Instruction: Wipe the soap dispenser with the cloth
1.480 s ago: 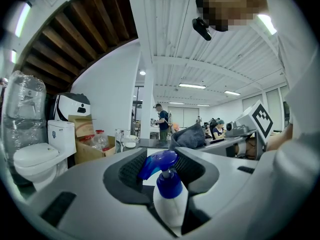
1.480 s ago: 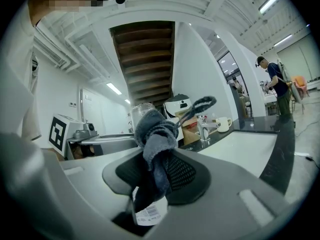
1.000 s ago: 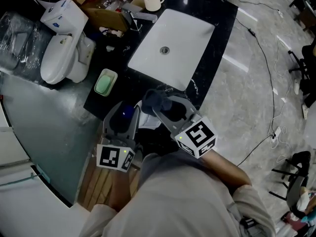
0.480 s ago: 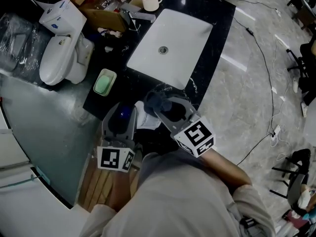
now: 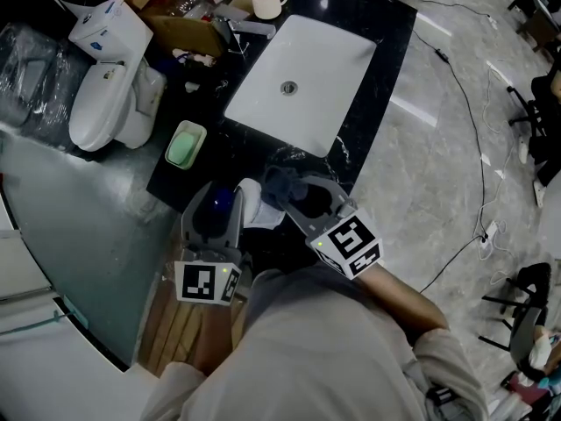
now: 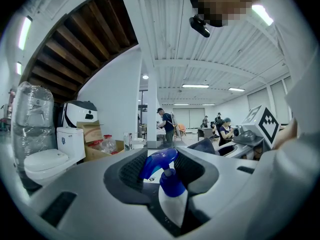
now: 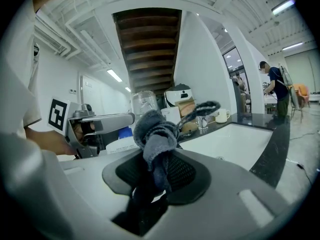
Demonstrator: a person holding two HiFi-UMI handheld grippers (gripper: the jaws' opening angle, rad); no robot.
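My left gripper (image 5: 217,207) is shut on the soap dispenser (image 5: 249,200), a white bottle with a blue pump. In the left gripper view the blue pump head (image 6: 159,163) and white body sit between the dark pads. My right gripper (image 5: 301,196) is shut on a bunched dark grey cloth (image 5: 279,183), which lies against the dispenser's right side over the black counter (image 5: 386,51). The right gripper view has the cloth (image 7: 156,134) rising from the jaws, with the left gripper (image 7: 100,121) and the dispenser's white body (image 7: 120,143) just to its left.
A white sink basin (image 5: 302,68) lies ahead on the counter, with a faucet (image 5: 245,26) and a mug (image 5: 268,3) behind it. A green soap dish (image 5: 186,146) sits at the counter's left. A toilet (image 5: 110,103) and a cardboard box (image 5: 188,29) stand further left.
My right gripper has slid slightly down and right with the cloth, so more of the dispenser's white body shows. The left gripper has stayed in place.
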